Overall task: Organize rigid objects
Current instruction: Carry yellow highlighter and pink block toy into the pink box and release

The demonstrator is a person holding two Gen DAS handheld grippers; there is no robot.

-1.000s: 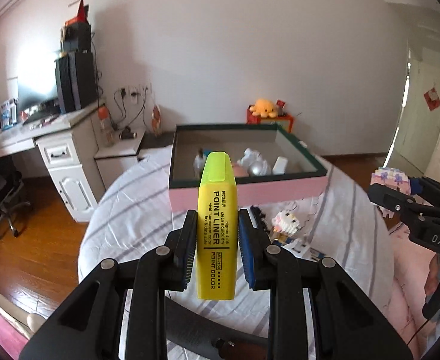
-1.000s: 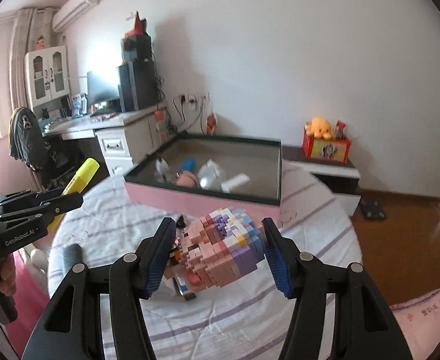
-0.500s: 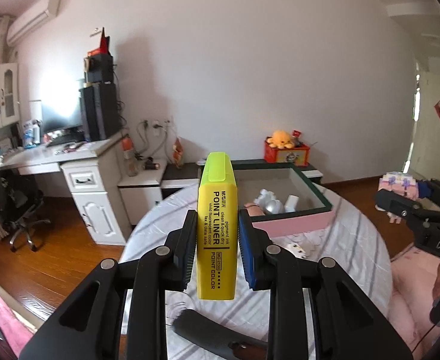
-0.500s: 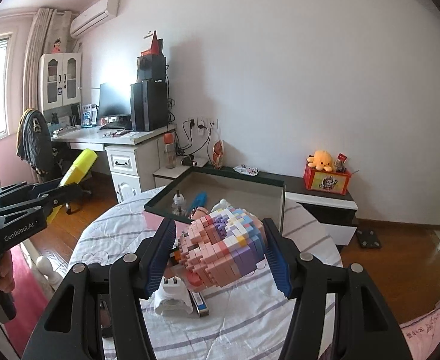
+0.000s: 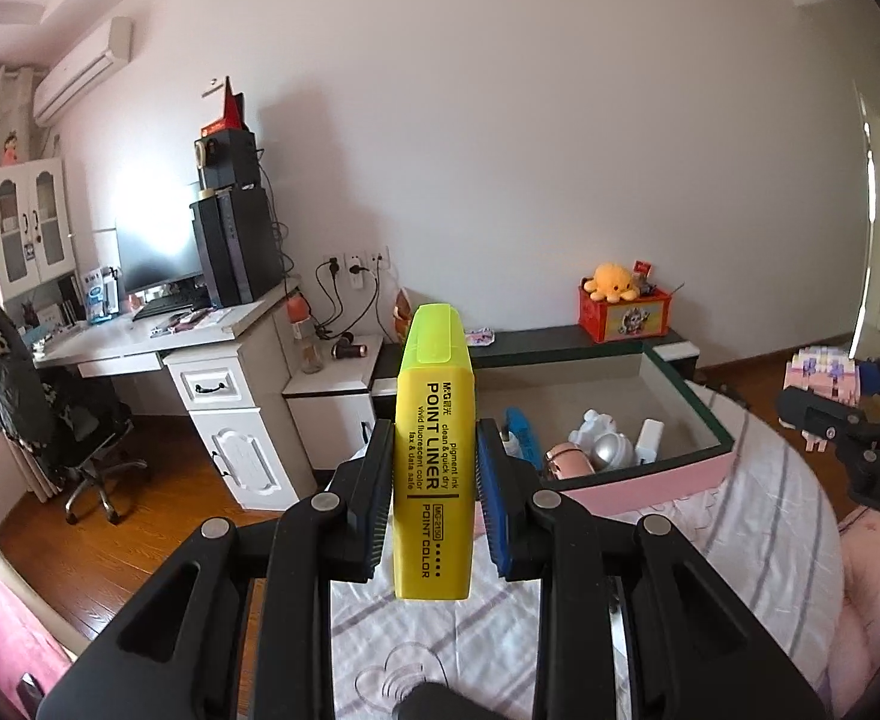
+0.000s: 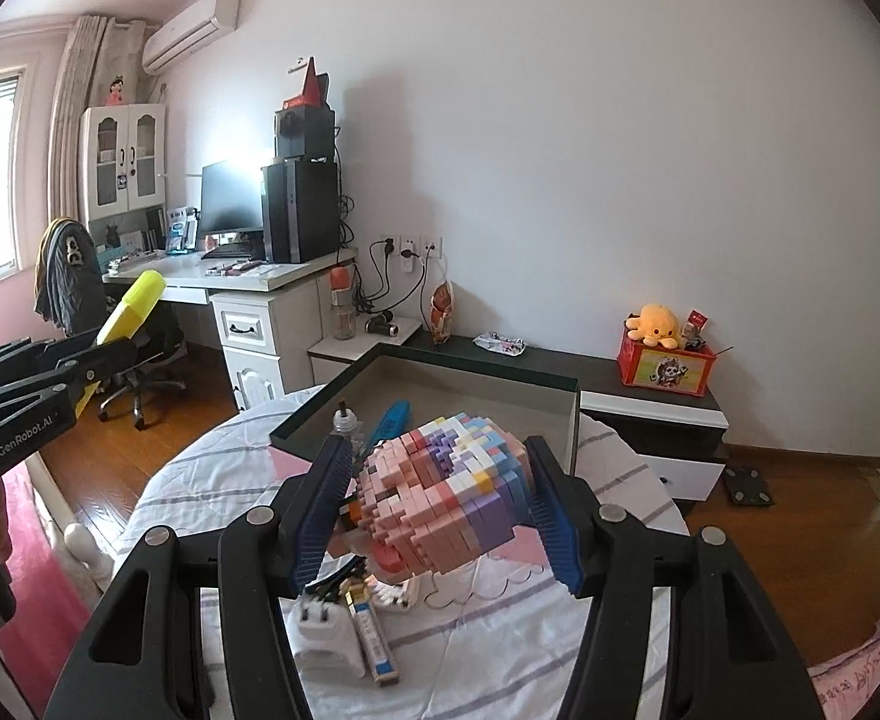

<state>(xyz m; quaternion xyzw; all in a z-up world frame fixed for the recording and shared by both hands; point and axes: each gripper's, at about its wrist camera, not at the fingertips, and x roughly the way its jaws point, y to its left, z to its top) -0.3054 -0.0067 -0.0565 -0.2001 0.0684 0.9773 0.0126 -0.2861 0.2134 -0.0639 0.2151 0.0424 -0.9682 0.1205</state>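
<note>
The left gripper [image 5: 434, 480] is clamped on a yellow highlighter [image 5: 435, 456], its blue-padded jaws pressing the flat sides near mid-body. The highlighter stands upright, cap end up, with black lettering "POINT LINER" down its face. In the right wrist view the same gripper [image 6: 89, 369] shows at the left edge, the highlighter [image 6: 125, 315] slanting up out of it.

The right gripper [image 6: 434, 510] grips a block figure [image 6: 445, 504] made of small pink, purple, white and blue bricks; the jaws stand fairly wide, pads against its two sides. From the left wrist view the figure [image 5: 820, 372] shows at the far right, held above the table.

Below both grippers is a round table [image 6: 499, 660] under a white cloth with grey stripes. On it, just under the figure, lie a white plug [image 6: 326, 630] and a small yellow-and-blue box [image 6: 374, 642]. Farther back on the table sits a box [image 5: 649, 483] with pink walls and a dark green rim, holding a blue item [image 5: 520, 438], a white-and-silver toy [image 5: 601, 447] and a white block [image 5: 649, 441].

Beyond are a wooden floor [image 5: 110, 552], a white desk [image 5: 200, 354] with monitor and black tower, an office chair [image 5: 68, 426], and a low cabinet carrying a red box [image 6: 667, 369] topped by an orange plush octopus [image 6: 652, 321].
</note>
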